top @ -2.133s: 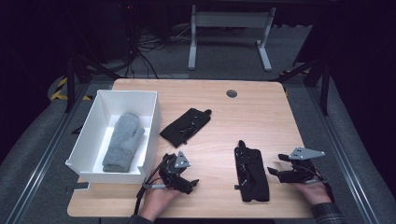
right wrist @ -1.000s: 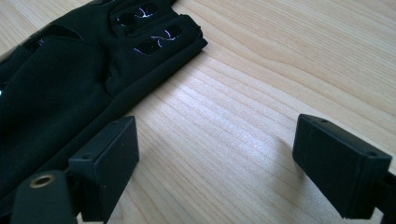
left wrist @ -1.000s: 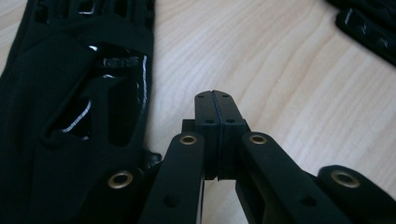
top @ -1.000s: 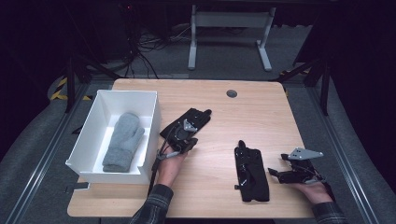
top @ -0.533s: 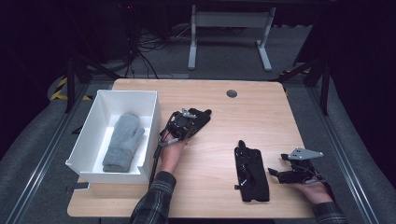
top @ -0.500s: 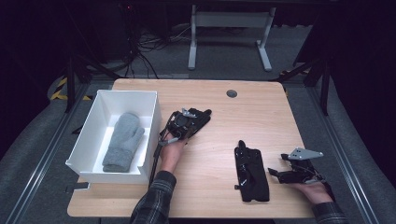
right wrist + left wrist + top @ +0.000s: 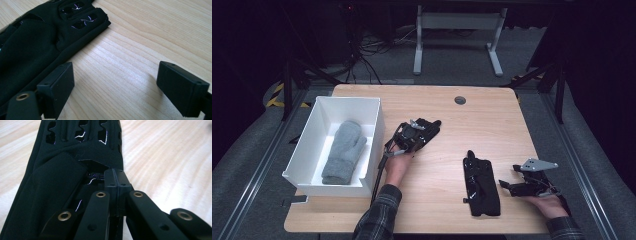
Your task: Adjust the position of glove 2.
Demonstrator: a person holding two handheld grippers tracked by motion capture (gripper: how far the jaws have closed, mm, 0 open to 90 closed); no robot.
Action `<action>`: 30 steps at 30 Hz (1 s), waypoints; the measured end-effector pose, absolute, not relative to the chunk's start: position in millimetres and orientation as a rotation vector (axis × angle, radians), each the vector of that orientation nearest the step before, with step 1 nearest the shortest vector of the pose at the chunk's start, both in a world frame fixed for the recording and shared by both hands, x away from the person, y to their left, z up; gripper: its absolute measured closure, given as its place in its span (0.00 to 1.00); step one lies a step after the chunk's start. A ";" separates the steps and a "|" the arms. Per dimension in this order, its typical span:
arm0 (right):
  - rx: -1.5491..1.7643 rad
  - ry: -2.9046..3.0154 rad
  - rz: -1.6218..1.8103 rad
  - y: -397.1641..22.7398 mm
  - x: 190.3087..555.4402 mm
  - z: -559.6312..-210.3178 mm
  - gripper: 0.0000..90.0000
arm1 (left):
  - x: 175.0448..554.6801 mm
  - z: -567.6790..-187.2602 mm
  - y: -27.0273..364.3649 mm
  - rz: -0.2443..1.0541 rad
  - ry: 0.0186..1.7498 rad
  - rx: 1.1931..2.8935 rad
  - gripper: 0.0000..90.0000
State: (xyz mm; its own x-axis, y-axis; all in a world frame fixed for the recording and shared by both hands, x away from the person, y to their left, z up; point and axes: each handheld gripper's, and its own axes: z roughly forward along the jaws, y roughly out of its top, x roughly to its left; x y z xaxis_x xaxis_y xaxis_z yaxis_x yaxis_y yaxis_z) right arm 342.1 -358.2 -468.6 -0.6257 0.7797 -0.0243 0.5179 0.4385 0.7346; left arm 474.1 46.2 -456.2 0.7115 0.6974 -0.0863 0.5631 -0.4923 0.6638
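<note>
One black glove (image 7: 424, 131), long axis diagonal, fingers far-right, left hand-held gripper (image 7: 116, 185) pinched shut on it.

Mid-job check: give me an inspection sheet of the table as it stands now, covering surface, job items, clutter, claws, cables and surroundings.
Surface: wooden table, a round grommet hole near the far edge.
Job's things: black glove beside the white box; second black glove flat near the front; grey mitten inside the box.
Clutter: nothing seen.
Claws: left claw shut, its tips at the first glove's cuff; whether fabric is pinched cannot be told. Right claw open, resting beside the second glove.
Cables: one trails from the left claw along the box; more on the floor behind.
Surroundings: dark room, desk frame legs beyond.
</note>
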 end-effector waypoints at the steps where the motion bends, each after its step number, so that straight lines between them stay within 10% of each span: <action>1: 1.105 2.335 1.006 -358.3 342.1 -468.6 0.17 | 471.0 -456.1 45.5 0.249 0.945 2.232 1.00; 30: 1.109 2.333 1.001 -358.2 342.2 -468.4 0.17 | 375.8 -460.0 3.2 0.123 0.761 2.249 1.00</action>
State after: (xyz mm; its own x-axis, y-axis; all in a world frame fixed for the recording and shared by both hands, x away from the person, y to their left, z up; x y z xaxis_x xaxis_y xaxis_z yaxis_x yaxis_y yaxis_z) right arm 342.2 -358.2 -468.4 -0.6223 0.7823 -0.0261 0.5201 0.4382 0.7331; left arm 375.8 3.2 -460.0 0.8191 0.5570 -0.1371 0.4854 -0.5456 0.6831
